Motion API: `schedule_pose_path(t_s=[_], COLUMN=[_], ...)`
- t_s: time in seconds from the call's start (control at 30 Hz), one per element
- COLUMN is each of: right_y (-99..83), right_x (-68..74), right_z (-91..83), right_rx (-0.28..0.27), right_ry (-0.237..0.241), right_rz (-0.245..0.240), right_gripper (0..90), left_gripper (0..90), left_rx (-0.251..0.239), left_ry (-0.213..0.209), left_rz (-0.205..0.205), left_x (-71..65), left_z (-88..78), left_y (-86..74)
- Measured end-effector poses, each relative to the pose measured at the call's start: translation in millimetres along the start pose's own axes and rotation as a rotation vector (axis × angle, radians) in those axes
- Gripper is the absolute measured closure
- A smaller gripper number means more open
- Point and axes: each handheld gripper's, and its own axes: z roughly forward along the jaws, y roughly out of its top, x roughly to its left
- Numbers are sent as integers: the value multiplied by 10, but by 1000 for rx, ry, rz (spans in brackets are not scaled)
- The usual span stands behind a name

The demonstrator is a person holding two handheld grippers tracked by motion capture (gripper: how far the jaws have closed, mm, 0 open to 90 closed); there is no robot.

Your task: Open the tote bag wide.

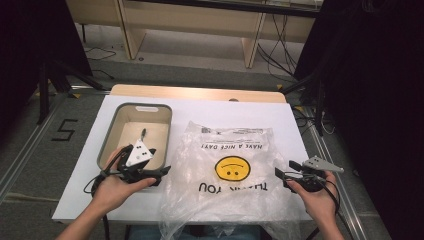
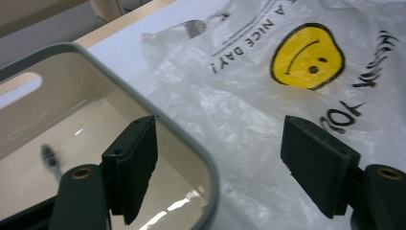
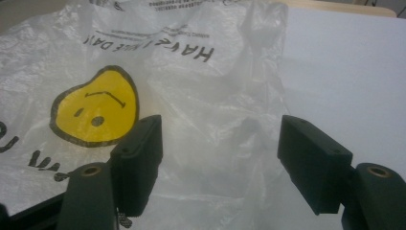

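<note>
A clear plastic bag (image 1: 227, 175) with a yellow smiley face (image 1: 233, 168) lies flat on the white table, its lower end hanging over the front edge. My left gripper (image 1: 159, 173) is open at the bag's left edge, beside the bin's near right corner. In the left gripper view the bag (image 2: 268, 96) lies between and beyond the jaws, and the bin rim (image 2: 158, 120) crosses the left jaw. My right gripper (image 1: 285, 172) is open at the bag's right edge. The right gripper view shows the bag (image 3: 201, 96) and its smiley (image 3: 95, 108) ahead of the open jaws.
A grey-rimmed beige bin (image 1: 112, 127) stands at the left of the table with a small dark brush (image 1: 143, 133) inside, the brush (image 2: 49, 158) also in the left gripper view. Bare white table (image 1: 292, 130) lies right of the bag. Wooden furniture (image 1: 200, 20) and cables sit beyond.
</note>
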Motion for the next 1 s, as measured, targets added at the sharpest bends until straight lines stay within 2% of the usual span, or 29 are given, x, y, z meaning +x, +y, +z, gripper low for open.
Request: schedule_pose_path(t_s=[0.17, 0.23, 0.27, 0.43, 0.5, 0.63, 0.73, 0.83, 0.9, 1.0], right_y=[-34, -53, -53, -78, -83, -93, -111, -117, -126, -149], right_x=[-35, -81, -81, -96, -95, -115, -138, -144, -147, -154], right_z=[26, 71, 71, 142, 151, 152, 166, 177, 192, 228], right_rx=[49, 92, 92, 134, 139, 158, 179, 194, 207, 247], right_ry=[-18, -30, -30, -12, -12, -29, -45, -49, -52, -45], right_rz=[21, 32, 32, 41, 38, 46, 54, 49, 50, 54], right_gripper=[330, 330, 330, 341, 344, 363, 372, 380, 389, 427], left_gripper=[302, 305, 305, 301, 299, 287, 299, 316, 338, 410], left_rx=[5, 24, 35, 110, 143, 223, 271, 314, 335, 356], left_ry=[-75, -101, -108, -135, -151, -175, -158, -141, -126, -123], left_rz=[27, 43, 57, 106, 111, 154, 186, 196, 197, 174], left_x=[-227, -324, -366, -546, -594, -697, -773, -806, -802, -785], left_z=[35, 71, 93, 232, 284, 378, 473, 537, 564, 599], left_y=[48, 54, 54, 1, -31, -97, -162, -206, -223, -247])
